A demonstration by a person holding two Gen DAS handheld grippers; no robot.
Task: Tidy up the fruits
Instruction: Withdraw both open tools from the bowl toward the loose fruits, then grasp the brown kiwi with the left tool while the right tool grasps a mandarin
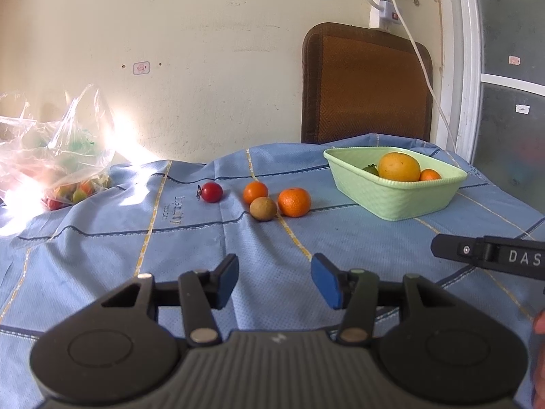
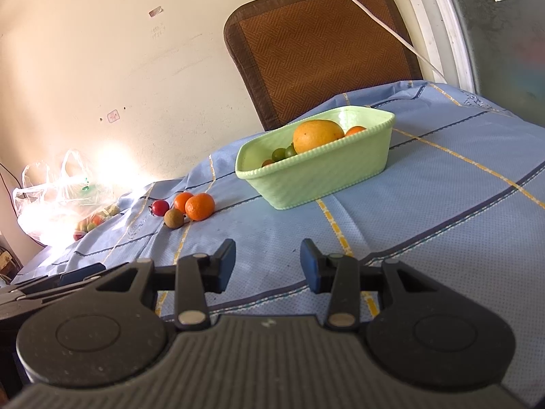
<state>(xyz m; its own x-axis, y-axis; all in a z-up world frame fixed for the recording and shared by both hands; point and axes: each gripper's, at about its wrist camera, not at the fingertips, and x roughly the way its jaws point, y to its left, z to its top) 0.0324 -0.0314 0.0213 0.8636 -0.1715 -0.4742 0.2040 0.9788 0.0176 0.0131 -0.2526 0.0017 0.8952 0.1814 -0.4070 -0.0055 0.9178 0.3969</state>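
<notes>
A pale green basket [image 1: 402, 201] [image 2: 320, 177] stands on the blue cloth and holds a big yellow-orange fruit [image 1: 399, 167] [image 2: 318, 135], a small orange and small green fruits. Left of it lie a red tomato [image 1: 211, 192] [image 2: 160, 207], two oranges [image 1: 294, 202] [image 2: 200, 207] and a brown round fruit [image 1: 263, 208] [image 2: 174, 218]. My left gripper [image 1: 274, 279] hovers open over the near cloth, nothing between its blue pads. Open as well, my right gripper [image 2: 267, 262] holds nothing and stays short of the basket.
A clear plastic bag [image 1: 58, 160] [image 2: 64, 201] with more fruit lies at the far left in bright sun. A brown chair back [image 1: 366, 85] [image 2: 320, 44] stands behind the table by the wall. A white cable hangs down the wall.
</notes>
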